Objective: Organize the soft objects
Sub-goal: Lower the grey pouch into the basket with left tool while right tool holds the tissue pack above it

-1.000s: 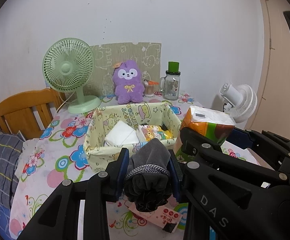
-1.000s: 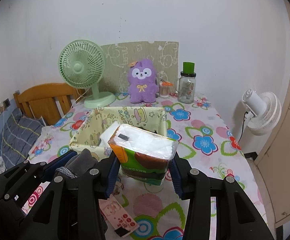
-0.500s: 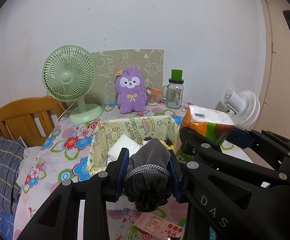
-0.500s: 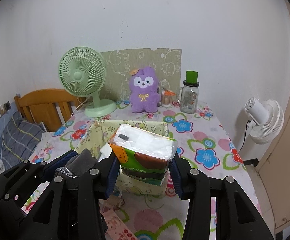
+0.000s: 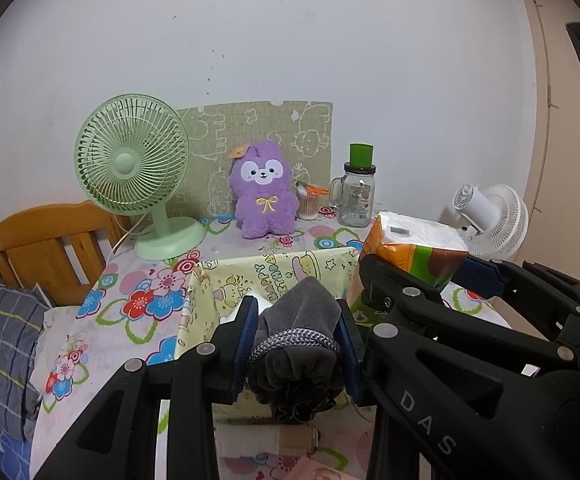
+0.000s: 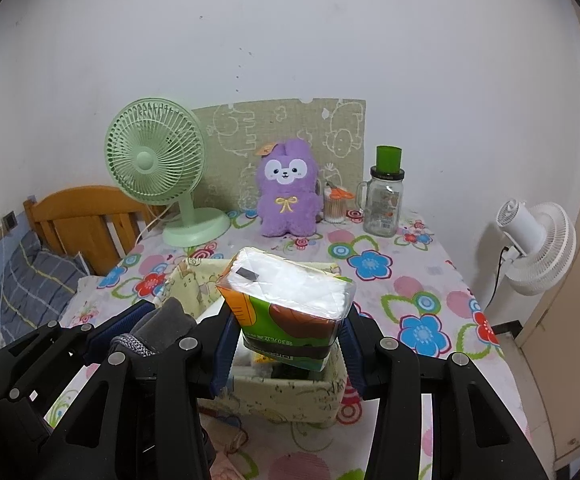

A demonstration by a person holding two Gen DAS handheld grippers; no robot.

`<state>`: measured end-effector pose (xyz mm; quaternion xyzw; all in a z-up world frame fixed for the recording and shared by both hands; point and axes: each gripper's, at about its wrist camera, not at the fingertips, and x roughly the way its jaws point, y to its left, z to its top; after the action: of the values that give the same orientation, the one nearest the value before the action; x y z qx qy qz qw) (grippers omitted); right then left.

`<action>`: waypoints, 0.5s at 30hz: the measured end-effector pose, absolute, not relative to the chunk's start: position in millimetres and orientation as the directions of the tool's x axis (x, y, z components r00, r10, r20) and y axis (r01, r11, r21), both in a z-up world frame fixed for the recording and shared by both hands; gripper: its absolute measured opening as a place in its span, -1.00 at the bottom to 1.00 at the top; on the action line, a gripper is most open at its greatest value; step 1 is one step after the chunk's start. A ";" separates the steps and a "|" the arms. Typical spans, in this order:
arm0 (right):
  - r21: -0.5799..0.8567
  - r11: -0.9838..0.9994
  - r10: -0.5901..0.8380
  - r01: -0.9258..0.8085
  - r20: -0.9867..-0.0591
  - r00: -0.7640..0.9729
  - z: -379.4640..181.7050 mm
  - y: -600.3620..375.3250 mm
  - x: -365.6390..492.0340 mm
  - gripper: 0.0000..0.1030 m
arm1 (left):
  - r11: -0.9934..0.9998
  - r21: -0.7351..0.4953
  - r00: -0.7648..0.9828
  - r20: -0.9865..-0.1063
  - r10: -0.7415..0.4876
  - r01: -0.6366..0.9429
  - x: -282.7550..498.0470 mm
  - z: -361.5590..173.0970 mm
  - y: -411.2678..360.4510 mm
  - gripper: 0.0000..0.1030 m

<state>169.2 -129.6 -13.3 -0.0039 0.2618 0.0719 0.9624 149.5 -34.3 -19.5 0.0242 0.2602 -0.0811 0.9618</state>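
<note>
The right gripper (image 6: 286,338), clamped on the tissue pack (image 6: 288,304), sits at frame centre directly over the open bin (image 6: 326,390), while the left gripper (image 5: 296,340), clenched on the grey pouch (image 5: 296,332), hangs above its near rim.

The surface (image 6: 430,280) is covered by a flowered cloth. At its back edge a green fan (image 6: 158,168), a purple plush (image 6: 288,196), a small cup of sticks (image 6: 335,206) and a glass jar (image 6: 384,204) are set. Nearer, a pale yellow fabric basket (image 6: 290,396) is placed.
</note>
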 end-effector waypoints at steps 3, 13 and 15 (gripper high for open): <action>0.037 0.989 0.141 -0.142 -0.507 0.850 -15.8 -128.2 177.9 -0.04 | 0.987 0.001 0.851 -0.507 -0.139 0.161 157.5 -21.2 -32.6 -0.26; 0.052 0.987 0.158 -0.154 -0.534 0.831 -27.5 -123.8 206.7 -0.04 | 0.989 -0.016 0.842 -0.522 -0.134 0.147 184.2 -30.7 -27.0 -0.26; 0.057 0.986 0.162 -0.156 -0.540 0.826 -31.0 -123.7 211.6 -0.04 | 0.989 -0.018 0.839 -0.528 -0.134 0.147 188.5 -33.4 -26.8 -0.25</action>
<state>211.6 -123.7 -31.0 0.0050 0.2829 0.0833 0.9555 188.5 -26.8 -33.4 0.0118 0.2743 -0.0732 0.9588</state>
